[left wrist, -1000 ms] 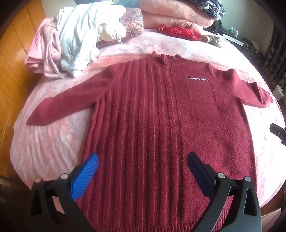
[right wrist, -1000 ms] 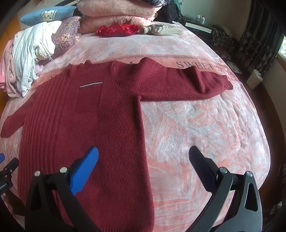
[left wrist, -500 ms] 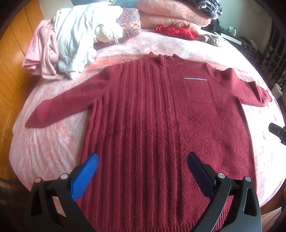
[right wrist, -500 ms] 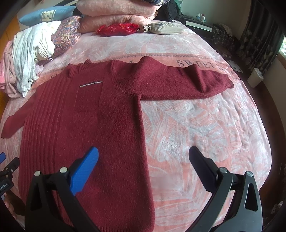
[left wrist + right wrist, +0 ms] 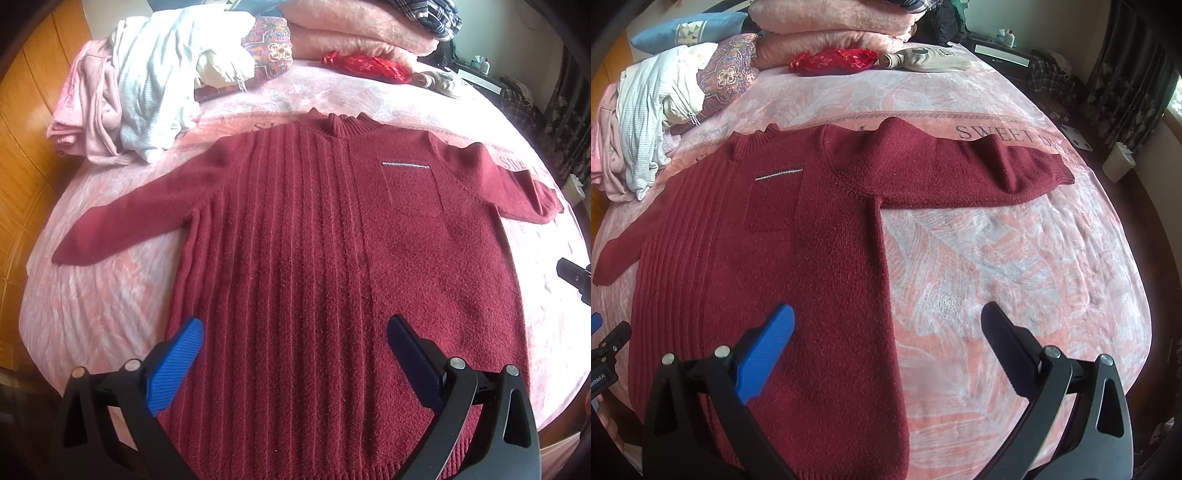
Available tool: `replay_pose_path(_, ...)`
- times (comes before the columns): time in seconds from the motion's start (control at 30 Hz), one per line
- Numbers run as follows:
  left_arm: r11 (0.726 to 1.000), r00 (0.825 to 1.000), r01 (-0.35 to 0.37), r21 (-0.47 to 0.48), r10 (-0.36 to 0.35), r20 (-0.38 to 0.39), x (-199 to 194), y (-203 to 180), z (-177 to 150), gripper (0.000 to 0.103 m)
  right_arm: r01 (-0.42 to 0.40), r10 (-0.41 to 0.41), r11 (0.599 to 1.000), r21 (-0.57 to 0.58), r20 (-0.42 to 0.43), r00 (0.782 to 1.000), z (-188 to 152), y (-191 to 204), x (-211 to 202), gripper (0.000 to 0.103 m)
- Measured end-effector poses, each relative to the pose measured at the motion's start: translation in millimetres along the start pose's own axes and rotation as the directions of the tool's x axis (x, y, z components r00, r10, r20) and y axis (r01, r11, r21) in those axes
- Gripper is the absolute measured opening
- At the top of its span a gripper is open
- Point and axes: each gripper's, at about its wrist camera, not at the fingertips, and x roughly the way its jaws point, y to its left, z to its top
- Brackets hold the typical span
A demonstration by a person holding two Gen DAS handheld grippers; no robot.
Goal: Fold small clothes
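A dark red knitted sweater (image 5: 314, 240) lies flat and face up on the pink bed, collar at the far side, both sleeves spread out sideways. It has a ribbed left half and a chest pocket with a silver strip (image 5: 404, 164). My left gripper (image 5: 295, 332) hovers open above the lower middle of the sweater, nothing between its fingers. In the right wrist view the sweater (image 5: 768, 258) fills the left half and its right sleeve (image 5: 960, 173) stretches across the bed. My right gripper (image 5: 888, 325) is open over the sweater's right side edge, holding nothing.
A heap of white and pink clothes (image 5: 122, 92) lies at the far left. A patterned pillow (image 5: 727, 74), folded pink blankets (image 5: 831, 33), a red pouch (image 5: 831, 61) and a beige item (image 5: 931, 61) sit at the bed's far side. Pink bedspread (image 5: 1015, 277) shows on the right.
Both views have shifted only slightly, with the sweater sitting a little lower in the left view. The sweater lies as before and both grippers stay open.
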Motion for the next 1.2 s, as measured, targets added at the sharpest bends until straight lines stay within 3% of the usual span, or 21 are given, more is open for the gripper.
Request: replay_pose_path(1.2,1.0,1.0,-0.003,0.001,0.003,-0.001,2.1,-2.5,5.9,0.099,0.008,-0.008,1.0,-0.006,0.005,1.0,2.1,-2.5,1.3,0.101)
